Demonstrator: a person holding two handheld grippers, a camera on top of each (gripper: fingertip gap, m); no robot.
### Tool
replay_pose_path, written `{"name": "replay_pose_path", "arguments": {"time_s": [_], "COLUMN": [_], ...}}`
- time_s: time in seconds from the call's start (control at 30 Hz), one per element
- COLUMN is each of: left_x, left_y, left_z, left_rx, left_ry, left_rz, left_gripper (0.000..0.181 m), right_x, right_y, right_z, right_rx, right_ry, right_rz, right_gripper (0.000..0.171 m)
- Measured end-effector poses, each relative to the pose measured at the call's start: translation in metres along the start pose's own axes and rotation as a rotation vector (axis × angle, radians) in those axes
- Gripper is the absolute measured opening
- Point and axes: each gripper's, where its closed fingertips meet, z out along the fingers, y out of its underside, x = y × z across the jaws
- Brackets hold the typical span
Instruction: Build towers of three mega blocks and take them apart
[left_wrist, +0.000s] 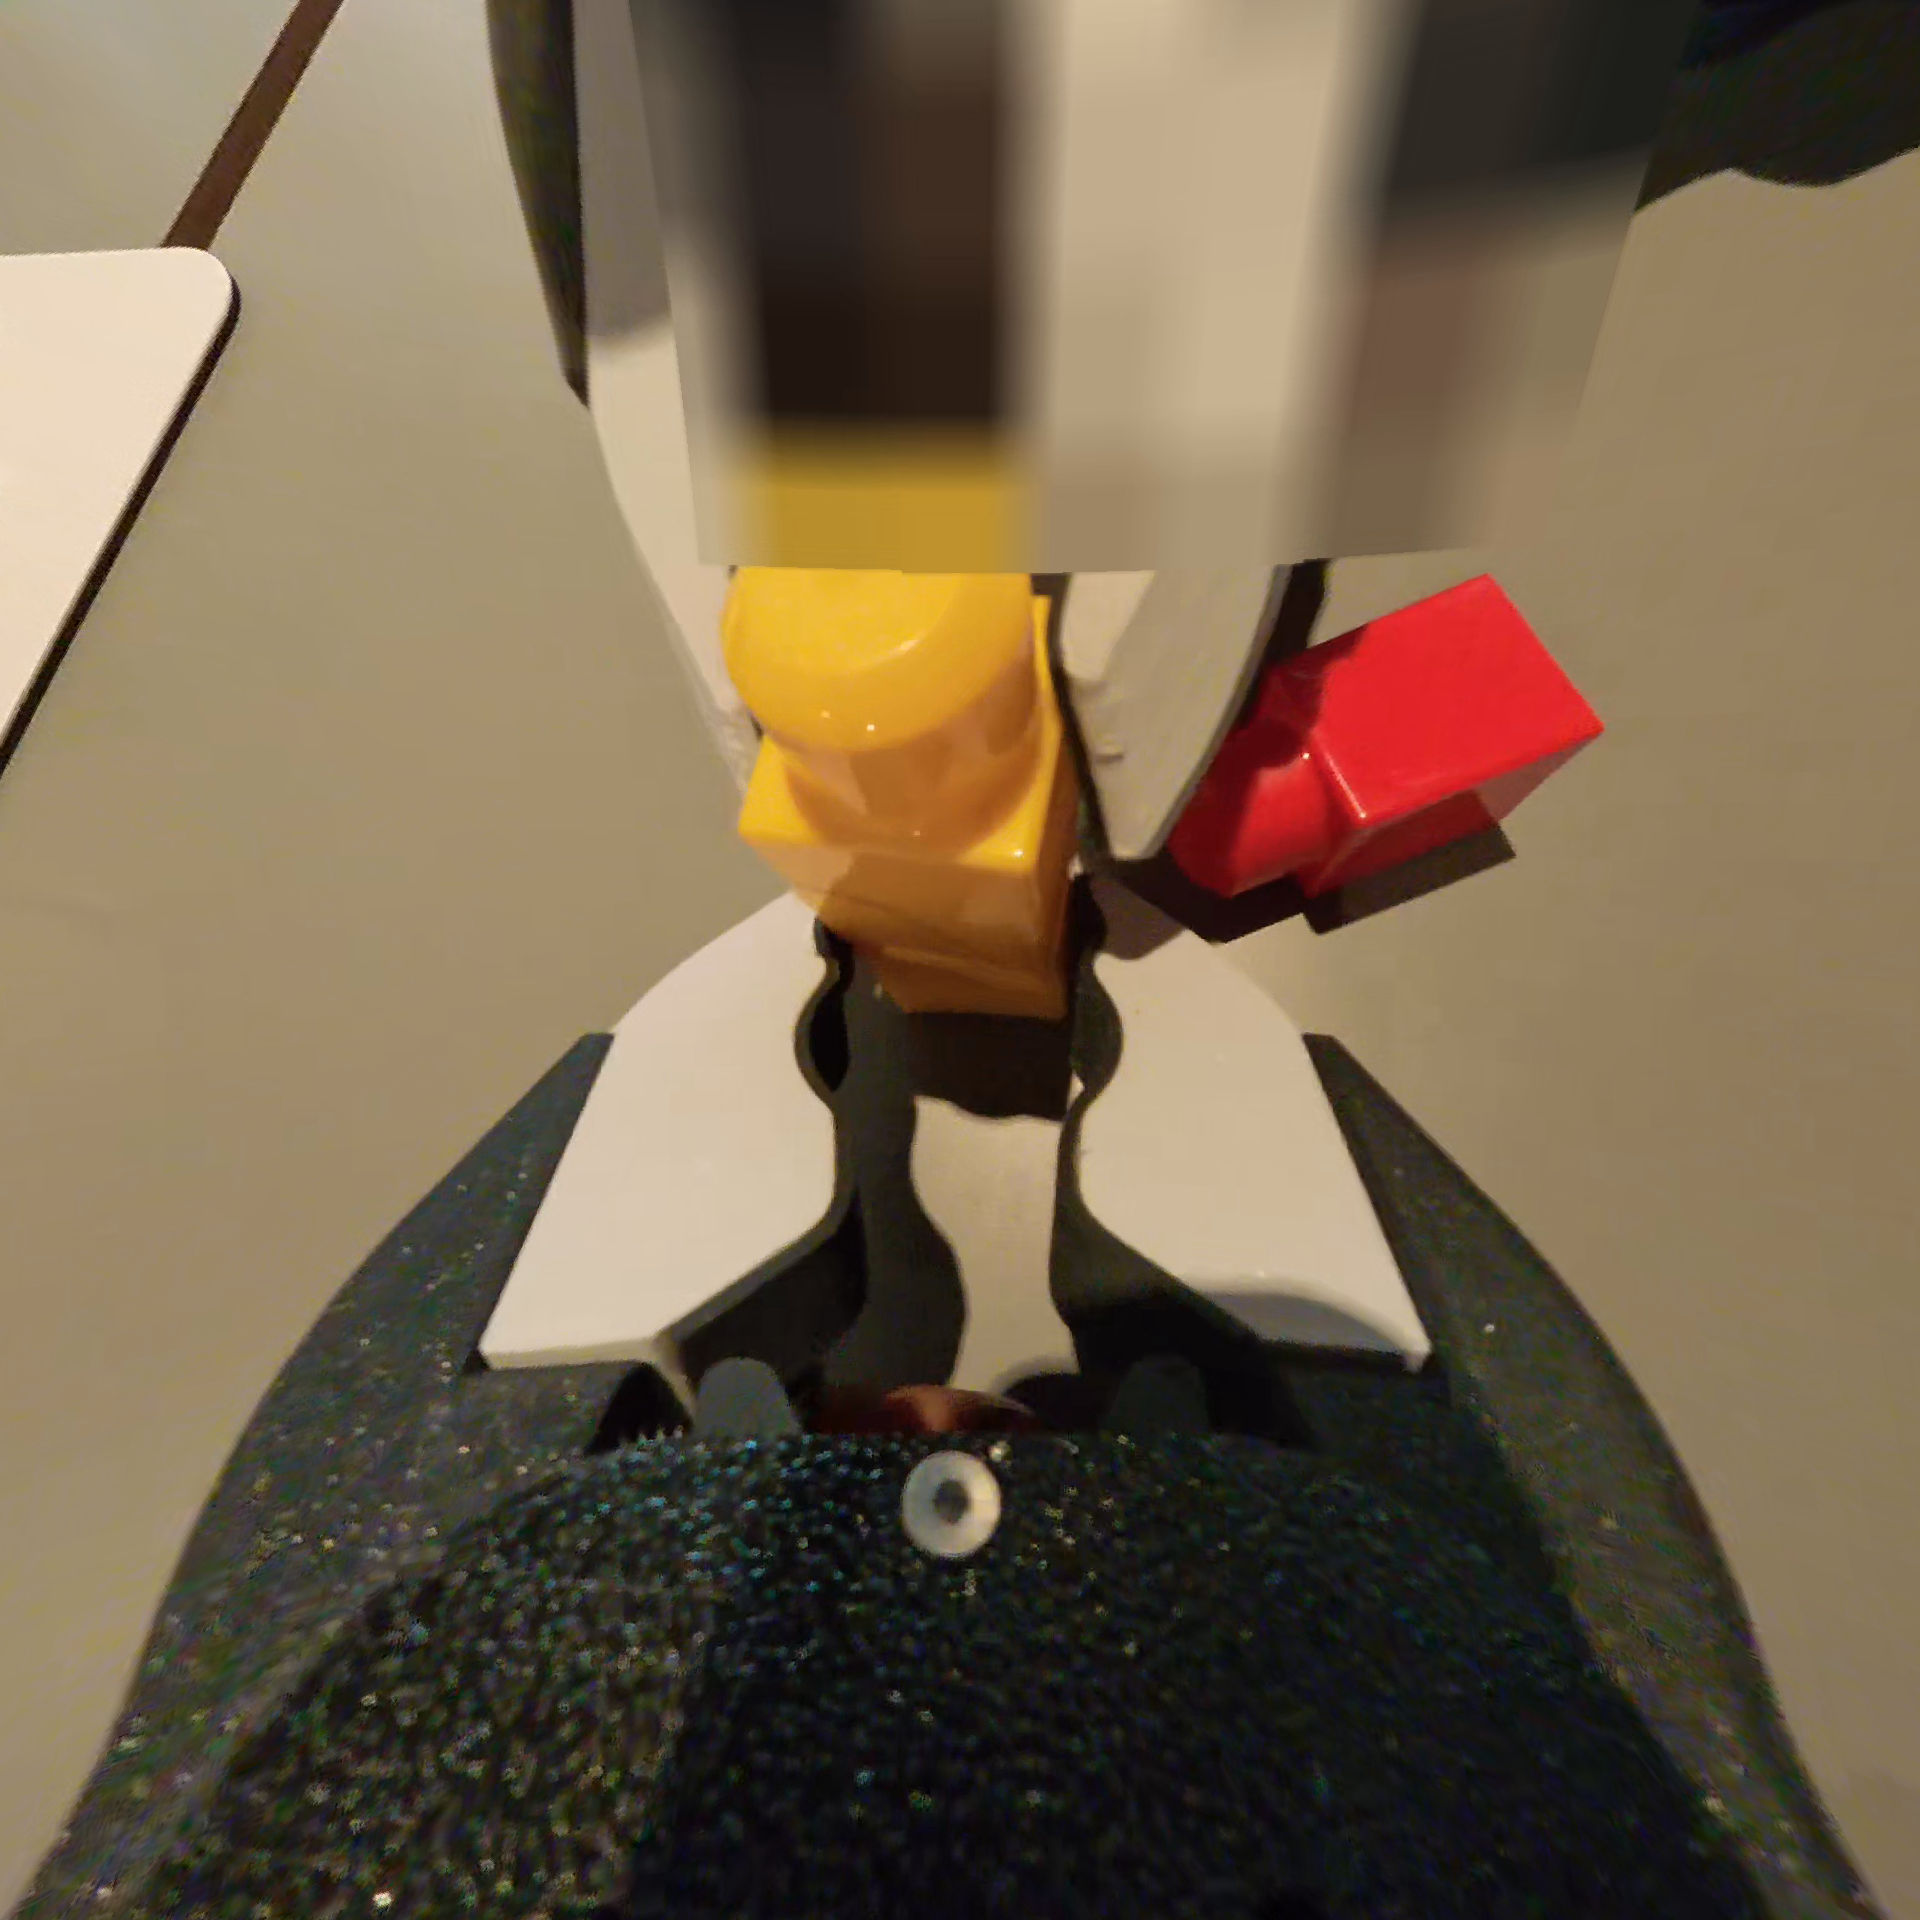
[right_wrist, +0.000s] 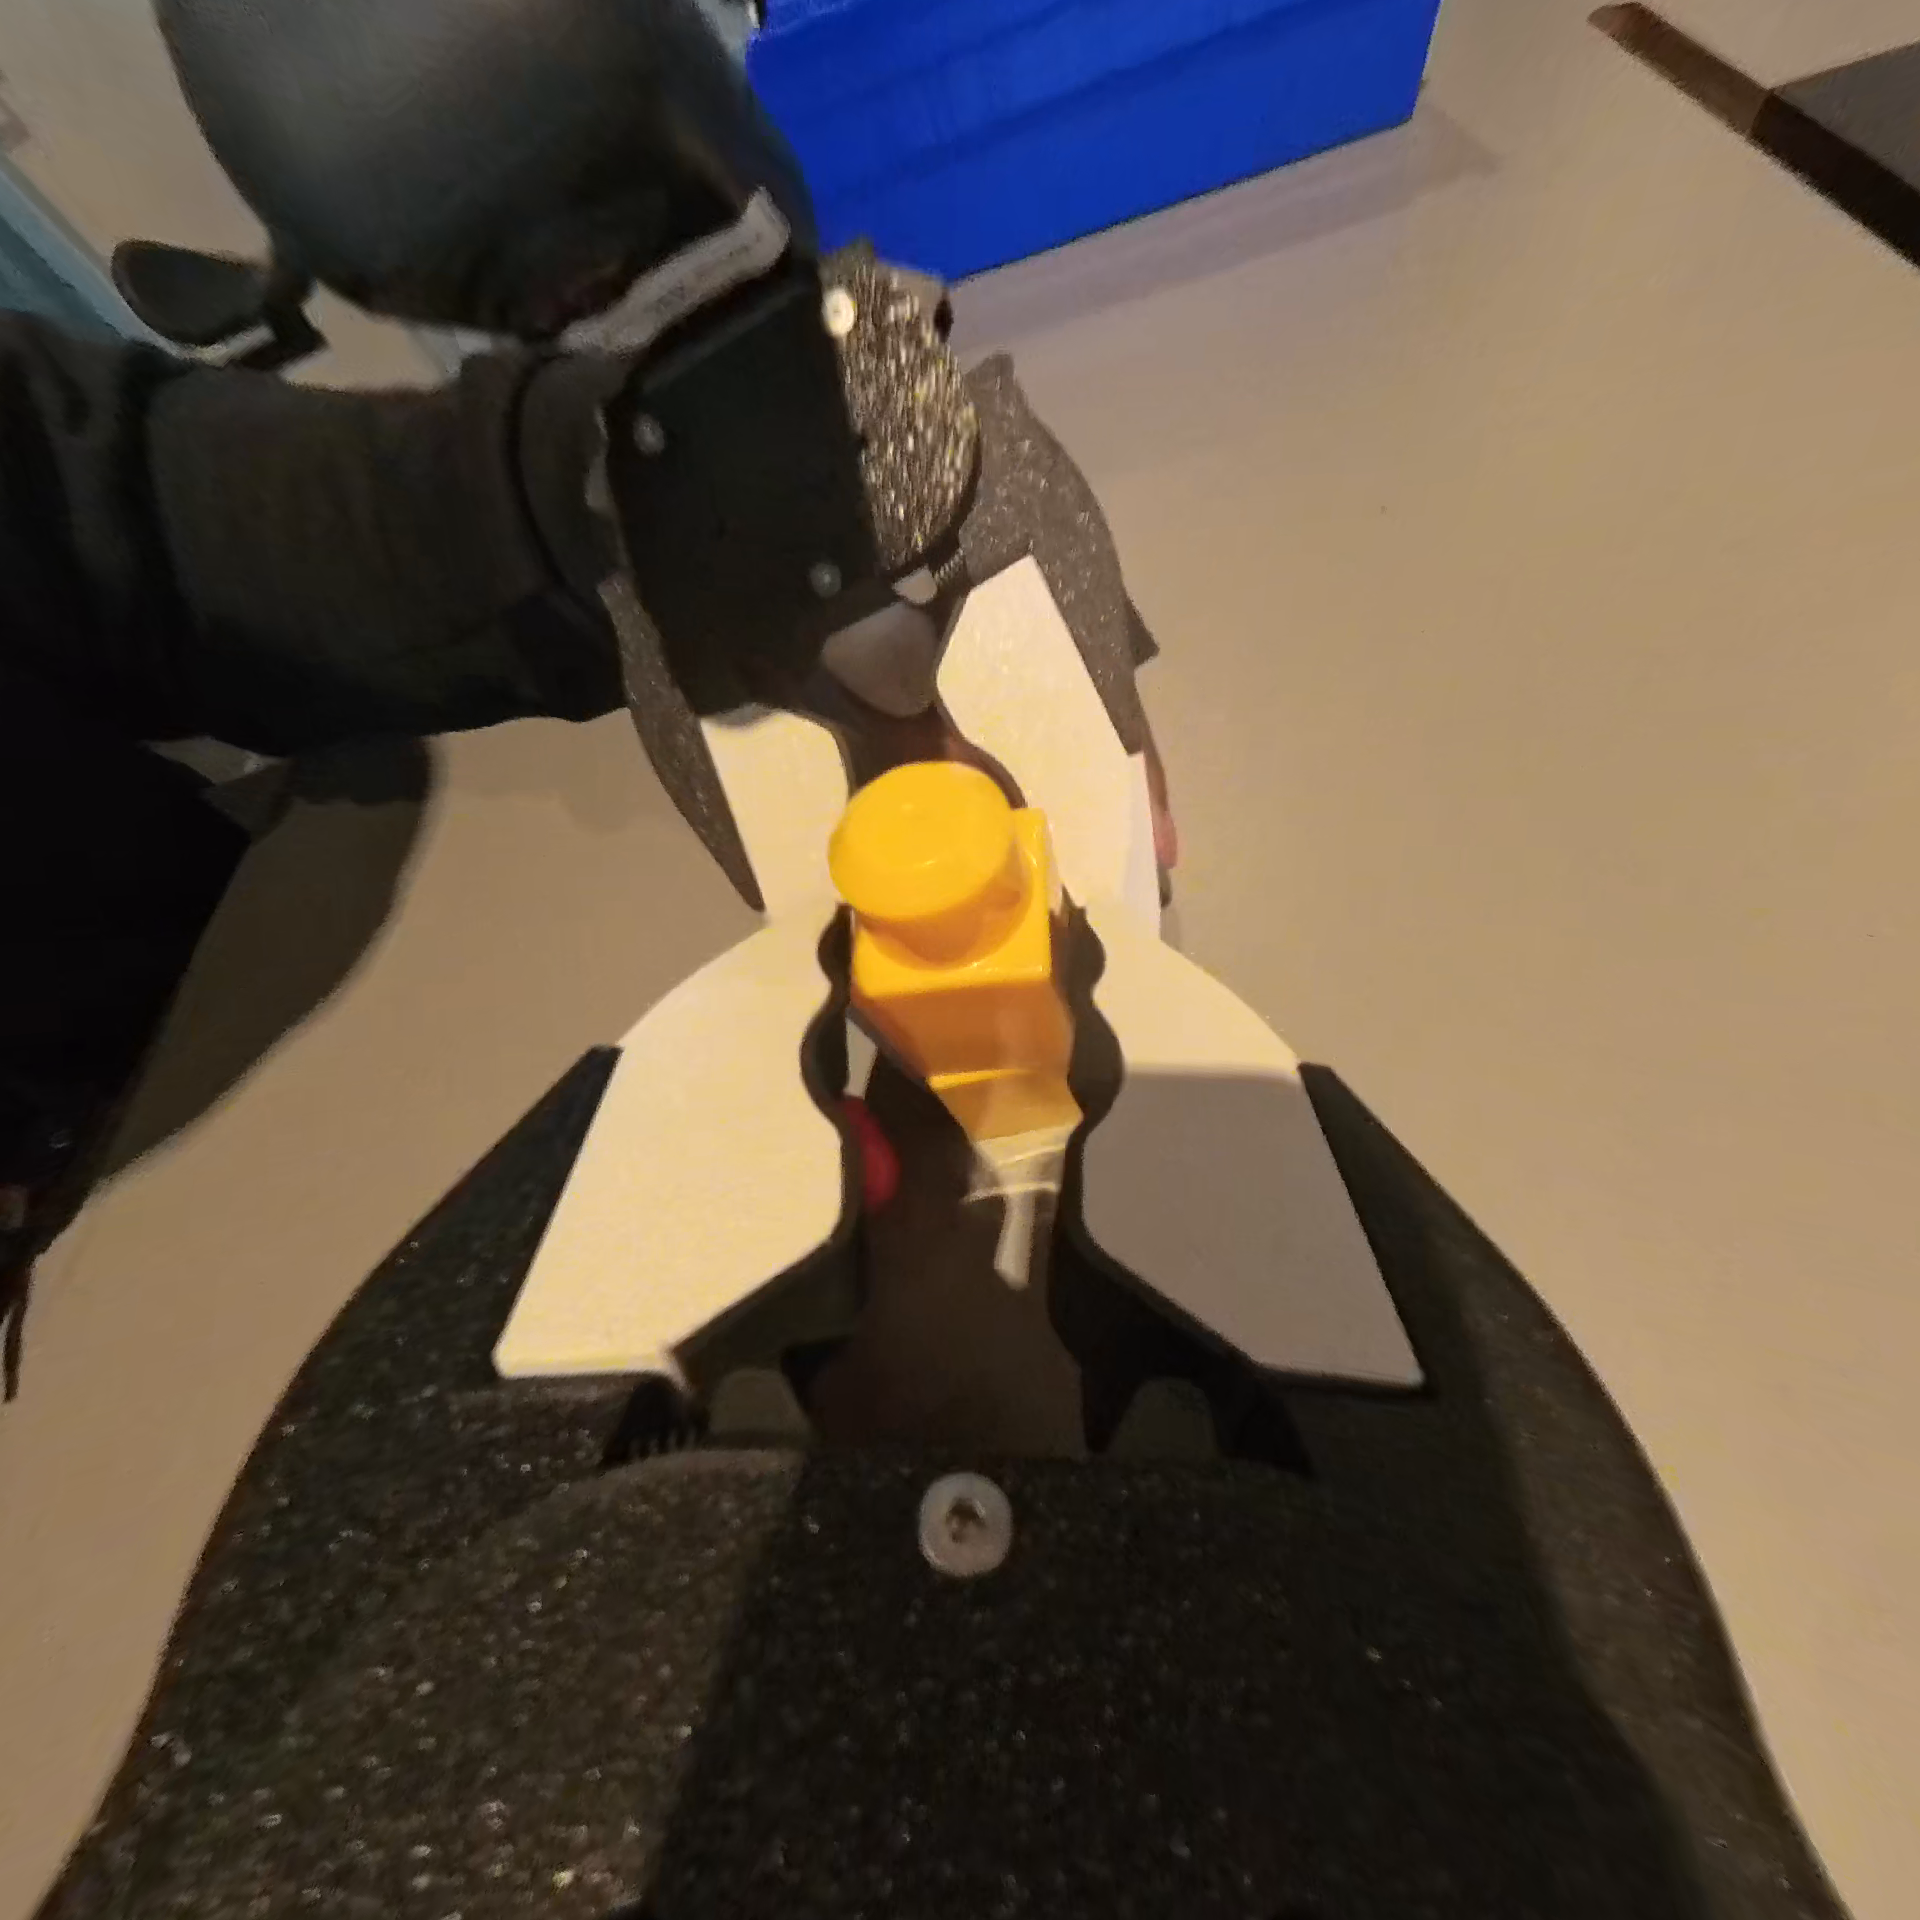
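The left gripper (left_wrist: 951, 935) is clamped on the lower part of a glossy yellow plastic block stack (left_wrist: 914, 800), its round stud uppermost. The right gripper (right_wrist: 951, 977) pinches the same stack (right_wrist: 951, 966) from the opposite side. A shiny red plastic block (left_wrist: 1392, 738) lies on the beige table (left_wrist: 364, 831), just right of the left gripper's tips, behind the other gripper's finger

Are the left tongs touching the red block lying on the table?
Apart. The left wrist view shows the left tongs shut on the yellow block, while the red block lies off to the right, with the right tongs between them.
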Motion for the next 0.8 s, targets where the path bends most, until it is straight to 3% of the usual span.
{"name": "replay_pose_path", "arguments": {"time_s": [0.03, 0.8], "left_x": [0.0002, 0.0018], "left_y": [0.0002, 0.0019], "left_z": [-0.0002, -0.0017], "left_rx": [-0.001, -0.004], "left_ry": [0.003, 0.003], "left_rz": [-0.005, -0.011], "left_gripper": [0.039, 0.038], "right_x": [0.0011, 0.0036], "right_y": [0.0061, 0.0095], "right_z": [0.0027, 0.0035], "right_rx": [-0.033, -0.036], "right_ry": [0.009, 0.087], "right_rz": [-0.013, -0.229], "right_gripper": [0.041, 0.037]}}
